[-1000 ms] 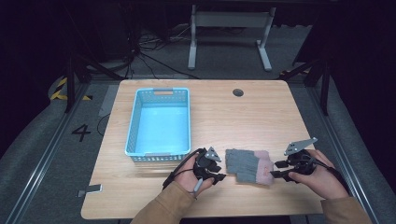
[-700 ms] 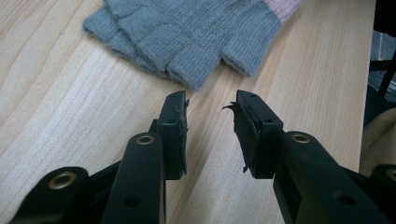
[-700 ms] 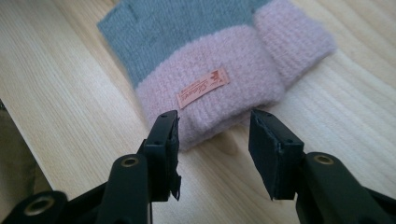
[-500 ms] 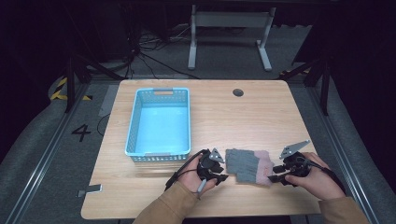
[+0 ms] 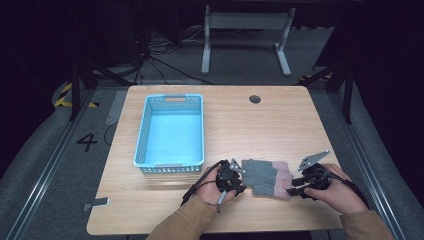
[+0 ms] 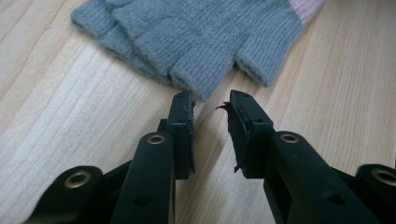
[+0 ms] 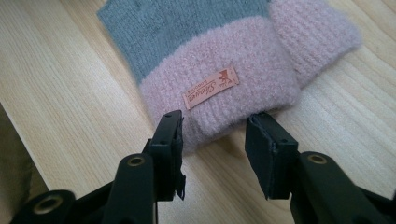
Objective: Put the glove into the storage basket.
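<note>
I've got my left hand-held gripper (image 5: 239, 176) low on the counter (image 5: 280, 125), right at the fingertip end of the grey knit gloves (image 5: 264, 176). In the left gripper view its jaws have just been closing, yet there's a clear gap between them with bare wood showing through; one grey glove finger (image 6: 198, 77) ends just ahead of the tips, not pinched. So that one's released, gripping nothing.

Over on the other end, my right hand-held gripper (image 5: 294, 190) sits at the pink cuff (image 7: 224, 88). Its jaws have just been closing too, and in the right gripper view the fuzzy cuff edge pokes in between them. The left pad looks to brush the wool, though I can't quite tell from this angle; the right pad stands clear of it. Not clamped, then, still spread. An orange label (image 7: 211, 87) lies on the cuff just past the tips, and a second pink cuff (image 7: 313, 35) sits beside the first.

The gloves lie flat near the counter's front edge, between my two hands. Farther back and to the left stands the light blue basket (image 5: 141, 135), apart from the gloves. Near the far edge is a small round hole (image 5: 255, 99) in the counter.
</note>
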`<state>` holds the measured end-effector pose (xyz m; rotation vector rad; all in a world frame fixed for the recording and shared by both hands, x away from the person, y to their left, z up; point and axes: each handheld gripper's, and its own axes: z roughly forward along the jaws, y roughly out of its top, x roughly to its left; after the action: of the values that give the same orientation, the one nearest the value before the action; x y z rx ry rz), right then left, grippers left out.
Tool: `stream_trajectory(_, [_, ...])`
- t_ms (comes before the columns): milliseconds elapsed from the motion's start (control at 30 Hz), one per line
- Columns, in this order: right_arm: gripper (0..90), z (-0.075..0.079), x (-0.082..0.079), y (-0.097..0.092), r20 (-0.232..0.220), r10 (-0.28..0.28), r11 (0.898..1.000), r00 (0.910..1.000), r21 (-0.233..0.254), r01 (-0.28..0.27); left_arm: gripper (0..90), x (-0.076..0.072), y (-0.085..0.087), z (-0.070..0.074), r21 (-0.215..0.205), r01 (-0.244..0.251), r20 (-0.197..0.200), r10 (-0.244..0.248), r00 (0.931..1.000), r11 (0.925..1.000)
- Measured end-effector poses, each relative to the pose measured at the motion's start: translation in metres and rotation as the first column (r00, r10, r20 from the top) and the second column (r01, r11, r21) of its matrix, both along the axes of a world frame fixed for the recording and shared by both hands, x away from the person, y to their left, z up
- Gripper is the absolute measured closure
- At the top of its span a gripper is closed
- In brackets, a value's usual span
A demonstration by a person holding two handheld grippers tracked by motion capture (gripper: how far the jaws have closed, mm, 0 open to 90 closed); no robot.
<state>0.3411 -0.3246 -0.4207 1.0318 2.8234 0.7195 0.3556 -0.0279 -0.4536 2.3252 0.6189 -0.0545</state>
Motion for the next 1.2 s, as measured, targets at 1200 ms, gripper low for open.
stream_trajectory(1200, [86.6, 0.023, -0.004, 0.003, 0.050, -0.001, 1.000, 0.9987, -0.003, 0.001, 88.6, -0.003, -0.006, 0.011, 0.011, -0.017, 0.032, 0.017, 0.9994, 0.9998])
